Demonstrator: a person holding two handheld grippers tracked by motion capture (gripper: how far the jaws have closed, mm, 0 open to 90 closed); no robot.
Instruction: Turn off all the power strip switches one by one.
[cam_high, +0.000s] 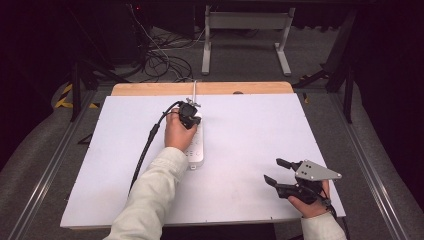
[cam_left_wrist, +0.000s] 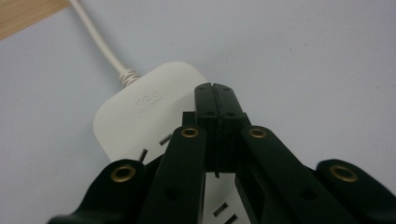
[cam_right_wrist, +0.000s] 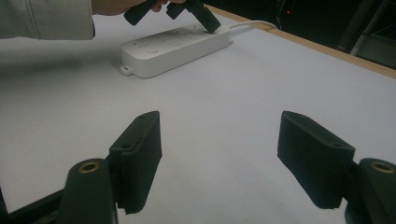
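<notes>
While the left gripper (cam_left_wrist: 215, 88) has its jaws pressed flat together on nothing, the tips sit down on the cord end of the power strip (cam_high: 196, 142).

Looks like it's poking at the strip's top face near the sockets, not holding it. The strip lies flat mid-table on the white table (cam_high: 250, 150), its cord (cam_left_wrist: 100, 44) running off toward the far wooden edge. I'd guess hard plastic, stiff, light enough to skid if pushed, kinda slick too. Best hold is across the narrow width, pinching the long sides. The right gripper (cam_right_wrist: 219, 149) sits wide open, empty, well apart near the front edge.
</notes>
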